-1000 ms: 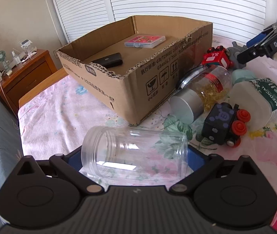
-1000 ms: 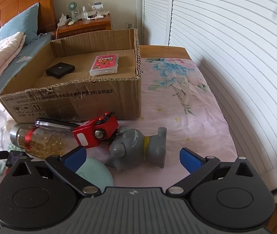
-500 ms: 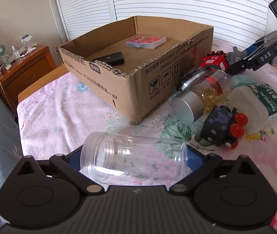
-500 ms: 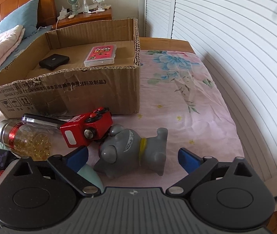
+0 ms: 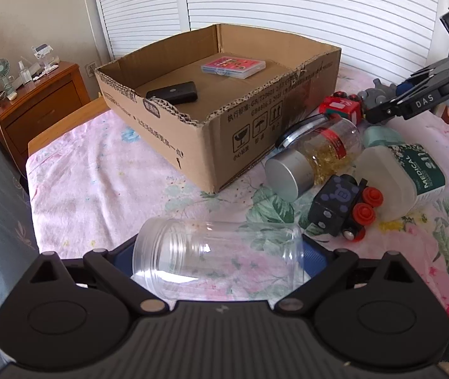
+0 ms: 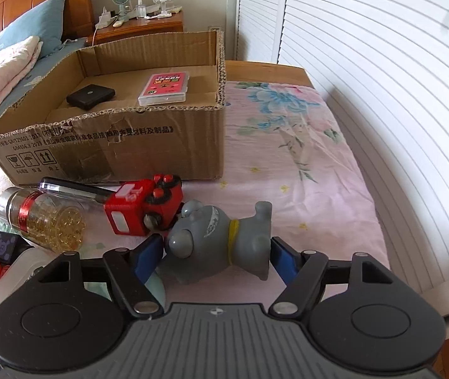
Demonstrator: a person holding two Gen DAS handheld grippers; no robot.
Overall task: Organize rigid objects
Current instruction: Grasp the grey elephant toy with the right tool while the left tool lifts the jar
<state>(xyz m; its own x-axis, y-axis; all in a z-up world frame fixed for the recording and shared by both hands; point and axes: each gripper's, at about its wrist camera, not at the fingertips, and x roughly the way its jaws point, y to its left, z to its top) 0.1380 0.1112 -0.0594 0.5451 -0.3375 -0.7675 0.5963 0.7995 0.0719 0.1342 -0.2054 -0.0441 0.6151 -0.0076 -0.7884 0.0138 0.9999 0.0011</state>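
Observation:
My left gripper (image 5: 218, 260) is shut on a clear plastic jar (image 5: 218, 260) lying sideways between its blue pads, above the floral cloth. My right gripper (image 6: 216, 252) is open, its pads on either side of a grey toy elephant (image 6: 221, 243) that lies on the cloth; the pads look close to it, contact unclear. The right gripper also shows in the left wrist view (image 5: 392, 107). The cardboard box (image 6: 114, 145) holds a black case (image 6: 90, 96) and a pink card box (image 6: 165, 88).
Beside the box lie a red toy train (image 6: 144, 208), a capsule jar with a silver lid (image 5: 313, 158), a black toy train (image 5: 341, 205) and a white medical bottle (image 5: 404, 180). A wooden nightstand (image 5: 38, 107) stands at the left, shutters behind.
My left gripper has lifted the clear jar a little. My right gripper has moved forward and down, so its pads now flank the grey elephant and have narrowed toward it.

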